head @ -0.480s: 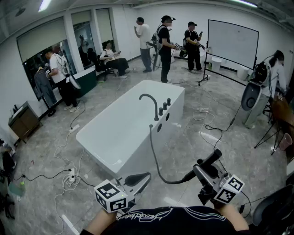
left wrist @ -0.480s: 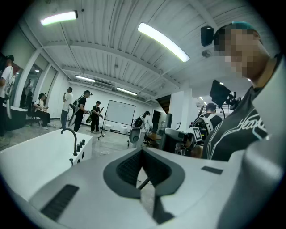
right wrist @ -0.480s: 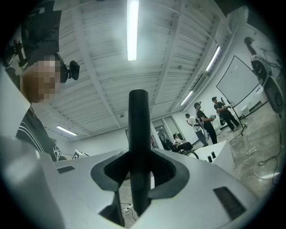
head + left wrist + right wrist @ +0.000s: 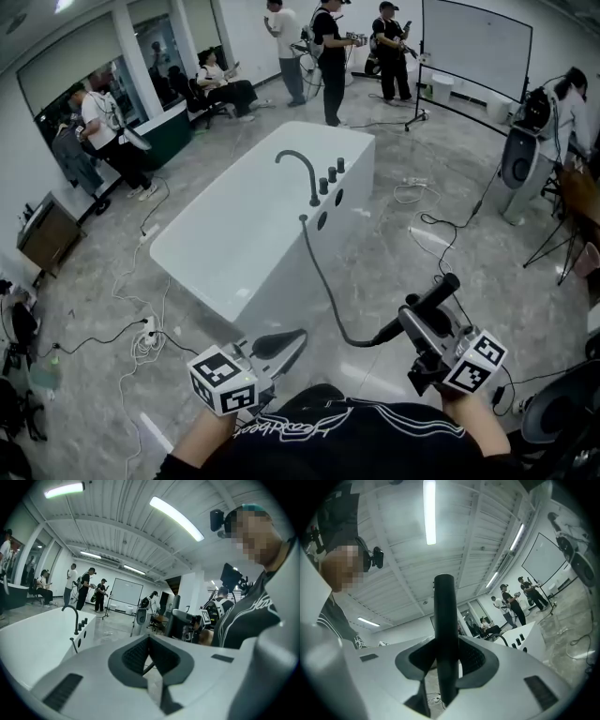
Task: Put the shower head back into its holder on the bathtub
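Observation:
The white bathtub (image 4: 234, 253) stands in the middle of the floor, with a black curved faucet (image 4: 302, 173) and knobs (image 4: 330, 173) on its right rim. From that rim a black hose (image 4: 323, 300) runs down and across to the black shower head (image 4: 439, 292). My right gripper (image 4: 422, 321) is shut on its handle. In the right gripper view the handle (image 4: 444, 620) rises straight up between the jaws of the right gripper (image 4: 445, 667), and the tub (image 4: 529, 639) lies far off. My left gripper (image 4: 289, 341) is shut and empty near my body; in its own view the left gripper (image 4: 149, 641) holds nothing.
Several people stand or sit at the far end near a whiteboard (image 4: 473, 47). Cables and a power strip (image 4: 145, 342) lie on the floor left of the tub. A grey floor unit (image 4: 517, 164) and stands crowd the right side. A low cabinet (image 4: 42, 239) sits at the left wall.
The head view has tilted, so the tub sits slightly higher in the picture. Both grippers stay at much the same places, and the shower head stays in the right one.

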The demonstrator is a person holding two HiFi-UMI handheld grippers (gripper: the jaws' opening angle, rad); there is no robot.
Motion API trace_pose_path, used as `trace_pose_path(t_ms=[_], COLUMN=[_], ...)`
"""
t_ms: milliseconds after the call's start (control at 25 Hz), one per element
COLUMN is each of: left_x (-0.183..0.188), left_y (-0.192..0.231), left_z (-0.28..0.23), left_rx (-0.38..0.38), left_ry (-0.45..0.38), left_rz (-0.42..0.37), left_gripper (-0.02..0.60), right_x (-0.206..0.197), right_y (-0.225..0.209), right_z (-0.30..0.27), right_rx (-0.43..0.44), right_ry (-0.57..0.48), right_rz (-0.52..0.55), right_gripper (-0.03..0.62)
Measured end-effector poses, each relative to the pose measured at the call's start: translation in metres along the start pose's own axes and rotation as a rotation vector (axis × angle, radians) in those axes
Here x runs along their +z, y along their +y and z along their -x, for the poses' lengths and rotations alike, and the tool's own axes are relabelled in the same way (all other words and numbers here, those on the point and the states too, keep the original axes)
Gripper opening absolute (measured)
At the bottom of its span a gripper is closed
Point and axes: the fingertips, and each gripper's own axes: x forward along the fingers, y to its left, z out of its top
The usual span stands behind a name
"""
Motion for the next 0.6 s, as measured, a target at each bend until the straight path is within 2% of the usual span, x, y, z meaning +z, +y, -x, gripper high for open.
trace_pose_path(t_ms=[240, 480, 600], left_x=[-0.022, -0.042, -0.052], left_y=[0.018, 0.050, 0.075], left_z=[-0.023, -0.063, -0.088], left_rx=[-0.034, -0.068, -0.100], left_ry=[0.060, 0.109, 0.153], left_rz=[0.004, 0.027, 0.038], left_gripper=[0.006, 0.009, 0.074], right_x=[0.007, 0.028, 0.044], right_y=[-0.017, -0.057, -0.077], right_z=[-0.011, -0.027, -0.044], right_rx=[-0.013, -0.095, -0.100], right_ry=[-0.009, -0.038, -0.058], right_rz=[-0.055, -0.145, -0.156], right_gripper=[0.135, 0.133, 0.134])
